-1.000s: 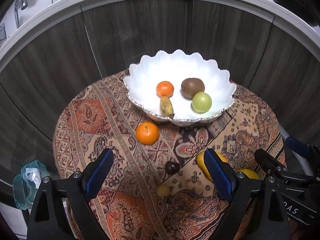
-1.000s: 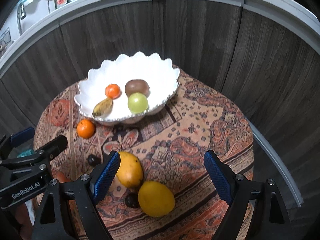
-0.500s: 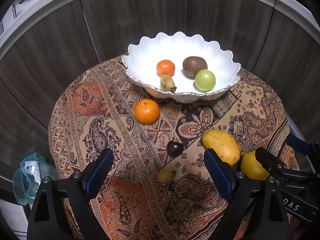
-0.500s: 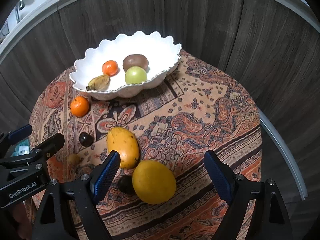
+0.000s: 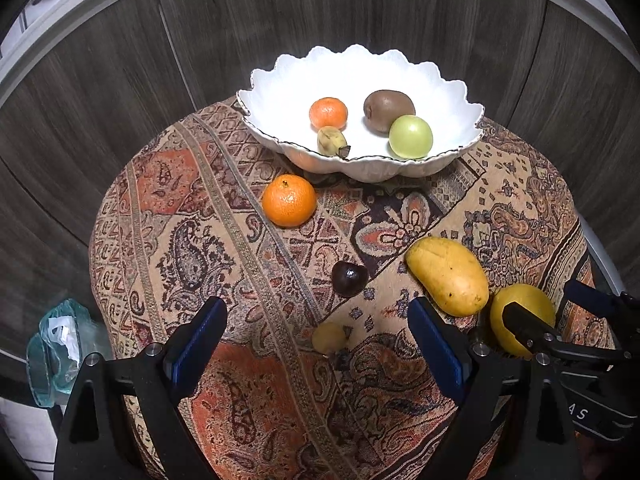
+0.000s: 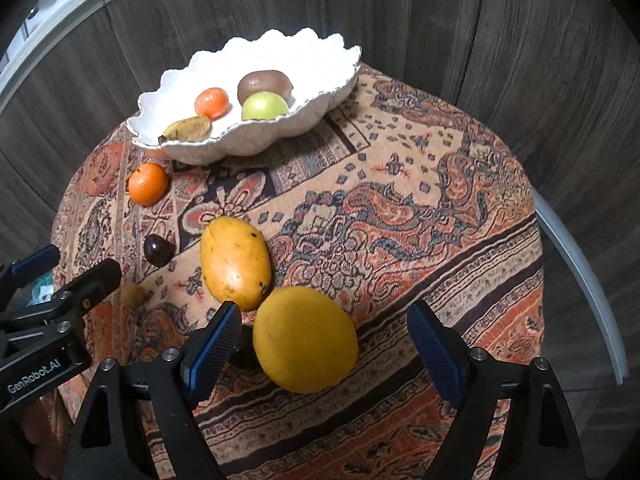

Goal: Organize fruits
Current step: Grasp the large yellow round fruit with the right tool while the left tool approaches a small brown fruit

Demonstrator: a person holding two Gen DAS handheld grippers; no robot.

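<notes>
A white scalloped bowl (image 5: 280,80) (image 6: 320,60) at the table's far side holds a small tangerine (image 5: 328,113), a kiwi (image 5: 388,109), a green apple (image 5: 411,137) and a small brownish banana (image 5: 331,141). On the patterned cloth lie an orange (image 5: 289,200) (image 6: 147,183), a dark plum (image 5: 349,277) (image 6: 158,251), a small yellow fruit (image 5: 329,337), a mango (image 5: 447,276) (image 6: 235,262) and a big yellow citrus (image 6: 305,339) (image 5: 520,320). My left gripper (image 5: 318,340) is open above the small yellow fruit. My right gripper (image 6: 324,348) is open, its jaws either side of the yellow citrus.
The round table (image 6: 440,200) is covered by a paisley cloth and stands against dark wood-panelled walls (image 5: 120,80). A teal plastic bag (image 5: 56,344) lies on the floor at the left. A white rail (image 6: 580,272) curves past the table's right edge.
Both grippers have come lower and closer over the table. The fruits appear larger, and the yellow citrus now sits between the right gripper's jaws. No fruit has moved.
</notes>
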